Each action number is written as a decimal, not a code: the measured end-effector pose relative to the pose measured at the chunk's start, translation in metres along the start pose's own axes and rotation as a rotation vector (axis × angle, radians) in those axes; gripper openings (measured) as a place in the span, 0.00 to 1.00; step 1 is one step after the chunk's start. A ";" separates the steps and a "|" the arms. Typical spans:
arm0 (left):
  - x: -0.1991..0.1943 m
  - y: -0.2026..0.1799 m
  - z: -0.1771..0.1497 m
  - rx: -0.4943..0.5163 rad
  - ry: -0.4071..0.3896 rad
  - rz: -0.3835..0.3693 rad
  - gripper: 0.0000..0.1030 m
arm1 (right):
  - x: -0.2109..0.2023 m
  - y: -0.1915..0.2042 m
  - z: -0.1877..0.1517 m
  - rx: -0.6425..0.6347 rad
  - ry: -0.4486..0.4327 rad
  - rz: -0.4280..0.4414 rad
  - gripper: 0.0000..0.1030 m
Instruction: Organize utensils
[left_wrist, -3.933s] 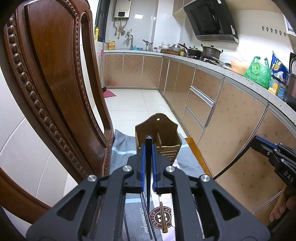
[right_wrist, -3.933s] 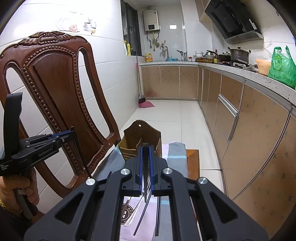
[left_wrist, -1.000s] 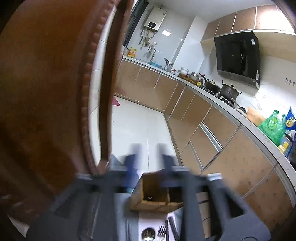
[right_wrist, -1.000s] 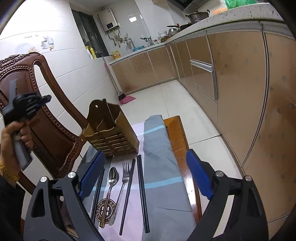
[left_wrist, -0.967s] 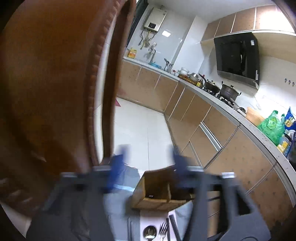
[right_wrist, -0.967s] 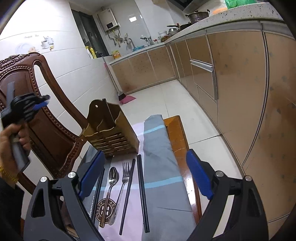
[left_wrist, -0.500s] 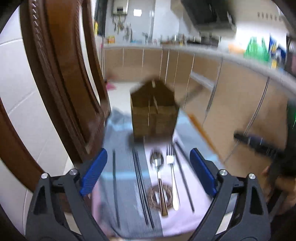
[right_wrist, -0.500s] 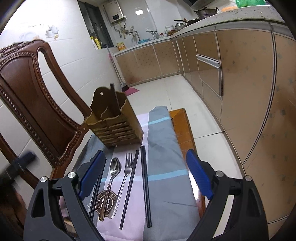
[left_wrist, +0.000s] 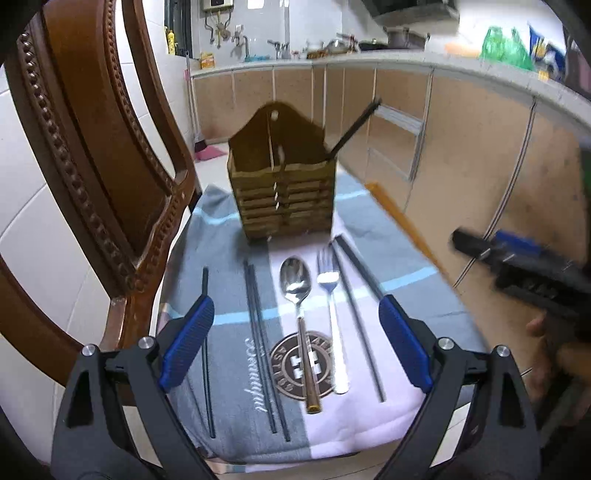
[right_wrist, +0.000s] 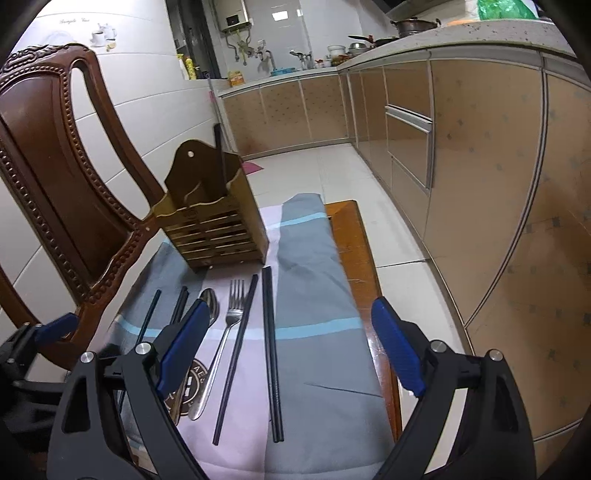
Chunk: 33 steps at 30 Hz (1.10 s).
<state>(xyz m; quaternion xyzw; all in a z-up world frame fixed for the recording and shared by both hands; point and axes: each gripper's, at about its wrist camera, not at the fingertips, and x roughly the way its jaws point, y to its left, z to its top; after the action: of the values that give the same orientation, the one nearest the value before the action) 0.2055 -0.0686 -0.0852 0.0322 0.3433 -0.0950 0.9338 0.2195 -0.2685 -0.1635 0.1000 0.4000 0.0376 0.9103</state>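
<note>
Since the earlier frame one black chopstick has gone into the wooden holder's right compartment, and the left gripper, jaws spread wide and empty, hovers nearer than the spoon and fork, the right gripper likewise wide and empty.

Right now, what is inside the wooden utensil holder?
One black chopstick stands in the wooden utensil holder, leaning out of its right compartment. The left compartment shows nothing sticking out; the slatted front hides both compartments' bottoms.
</note>
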 end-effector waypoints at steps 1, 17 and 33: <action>-0.005 -0.001 0.003 0.001 -0.012 -0.009 0.87 | 0.001 -0.001 0.000 0.002 -0.001 -0.002 0.85; -0.039 -0.005 0.021 0.007 -0.080 -0.009 0.87 | 0.000 0.025 -0.024 -0.147 -0.067 -0.049 0.85; 0.010 0.034 0.019 -0.093 0.071 -0.017 0.72 | 0.030 0.030 -0.020 -0.131 0.054 -0.125 0.85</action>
<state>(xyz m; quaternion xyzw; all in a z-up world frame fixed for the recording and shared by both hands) 0.2318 -0.0396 -0.0779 -0.0109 0.3807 -0.0855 0.9207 0.2255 -0.2314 -0.1915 0.0141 0.4266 0.0092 0.9043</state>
